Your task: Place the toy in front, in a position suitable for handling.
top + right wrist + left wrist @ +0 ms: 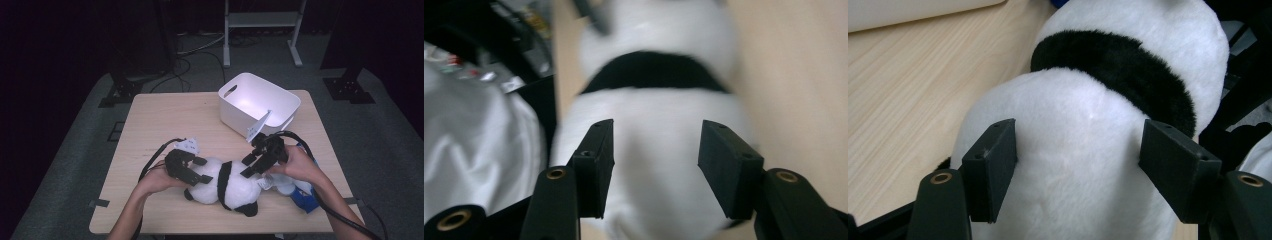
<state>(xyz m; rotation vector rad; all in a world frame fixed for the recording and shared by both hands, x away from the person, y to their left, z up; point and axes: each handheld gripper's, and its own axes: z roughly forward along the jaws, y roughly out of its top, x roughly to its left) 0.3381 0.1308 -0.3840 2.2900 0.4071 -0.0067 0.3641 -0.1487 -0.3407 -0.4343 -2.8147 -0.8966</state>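
A black-and-white plush panda (pixel 225 184) lies on its side near the front edge of the wooden table (pixel 165 120). My left gripper (pixel 200 170) straddles the panda's left end. In the left gripper view its jaws (pixel 1080 170) stand on either side of the white plush body (pixel 1078 125) without denting it. My right gripper (pixel 247 167) comes in from the right over the panda's upper end. In the right gripper view, its own jaws (pixel 656 165) stand apart above the blurred white body (pixel 654 115), with its black band farther off.
A white plastic bin (pixel 287 97) with handle slots stands at the back right of the table. A blue-and-white item (pixel 300 194) lies under my right hand, near the table's right front corner. White fabric (pixel 474 145) shows at the left of the right gripper view.
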